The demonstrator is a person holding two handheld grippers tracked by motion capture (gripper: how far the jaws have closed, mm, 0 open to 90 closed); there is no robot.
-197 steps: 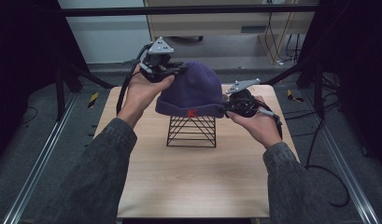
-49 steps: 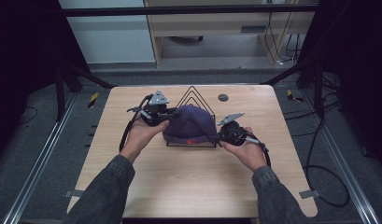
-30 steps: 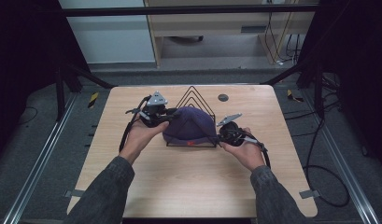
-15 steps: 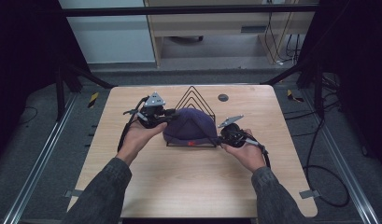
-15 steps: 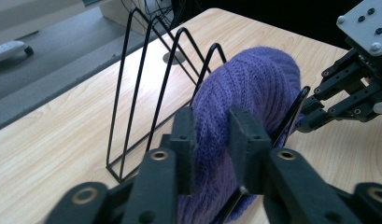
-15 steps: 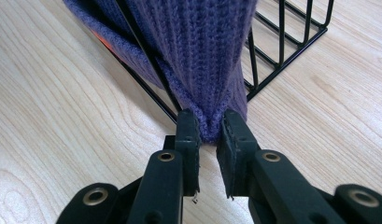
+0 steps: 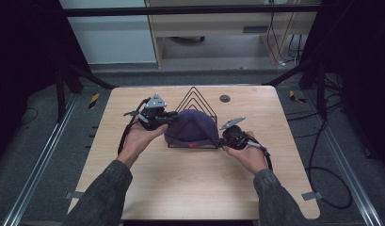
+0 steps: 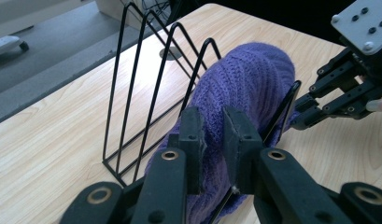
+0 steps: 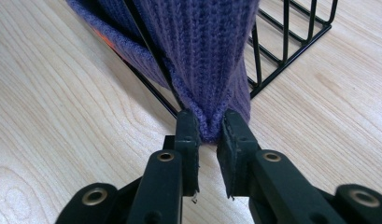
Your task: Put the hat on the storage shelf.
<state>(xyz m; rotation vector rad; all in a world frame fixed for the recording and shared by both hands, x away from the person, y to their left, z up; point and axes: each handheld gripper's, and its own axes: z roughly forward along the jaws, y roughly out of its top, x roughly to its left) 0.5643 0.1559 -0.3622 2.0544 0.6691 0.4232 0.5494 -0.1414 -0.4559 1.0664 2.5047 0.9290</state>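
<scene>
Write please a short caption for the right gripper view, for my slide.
Right gripper pinches the purple knit hat's hem beside the black wire rack on a wooden table.

I see a purple rib-knit woollen beanie [image 7: 191, 127], its stitches in even vertical rows, with a small orange-red patch [image 9: 102, 41] on the turned-up brim. It sits on a black wire rack of triangular dividers [image 8: 146, 88]. Under both is a pale wooden table [image 7: 195, 188] with light brown grain lines. My matte black left gripper [image 8: 212, 126] and matte black right gripper [image 9: 209, 128] have brass-coloured pivot rings. My sleeves [image 7: 100, 197] are dark grey.
</scene>
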